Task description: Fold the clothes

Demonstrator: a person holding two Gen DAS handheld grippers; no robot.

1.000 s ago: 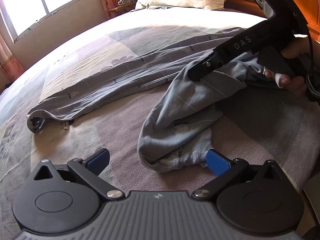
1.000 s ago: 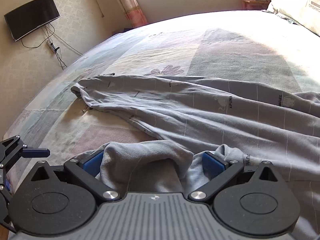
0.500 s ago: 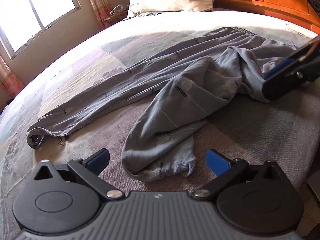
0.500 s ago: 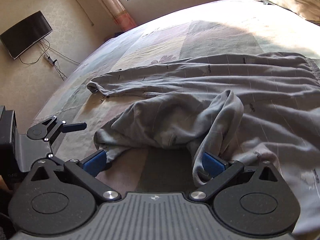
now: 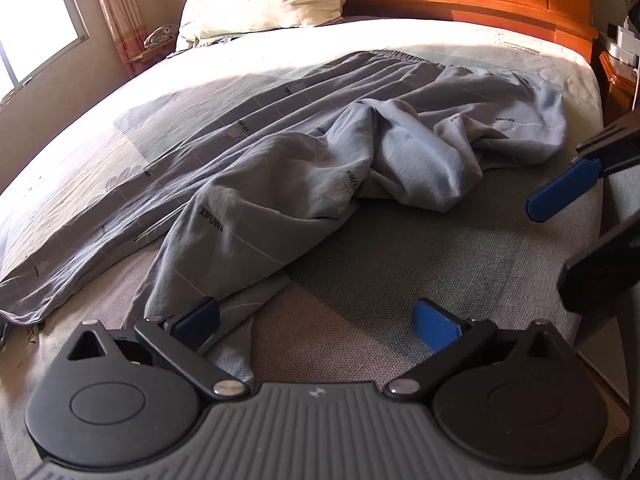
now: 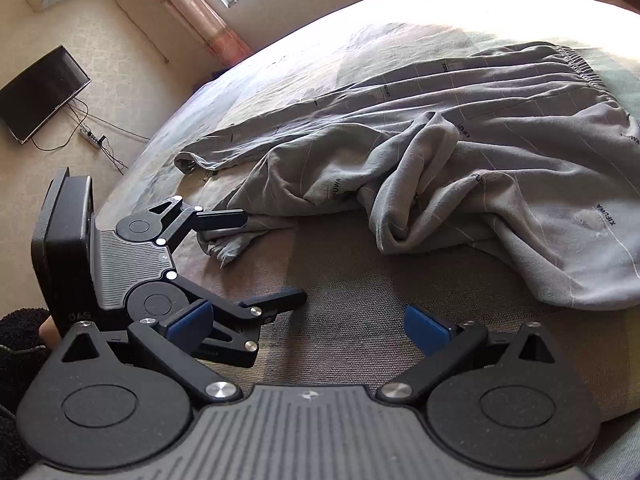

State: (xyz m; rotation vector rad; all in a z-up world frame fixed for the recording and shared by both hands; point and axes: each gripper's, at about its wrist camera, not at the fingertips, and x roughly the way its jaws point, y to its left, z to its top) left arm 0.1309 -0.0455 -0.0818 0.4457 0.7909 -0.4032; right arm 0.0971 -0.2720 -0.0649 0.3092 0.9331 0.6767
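Grey trousers lie crumpled on the bed, both tools wide.

The left tool has a trouser cuff at its 9 o'clock finger; the right tool stands over bare cover. Only the right view shows the television at 10 o'clock.

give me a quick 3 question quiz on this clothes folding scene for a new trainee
1. True or false: the right gripper is clamped on the grey trousers.
2. Multiple choice: which part of the trousers lies between the fingers of the left gripper? A) waistband B) leg cuff C) nothing
3. Fill in: the trousers lie on the ____.

Key:
1. False: it is open over bare bed cover.
2. B: the cuff end sits by the left finger, jaws open.
3. bed
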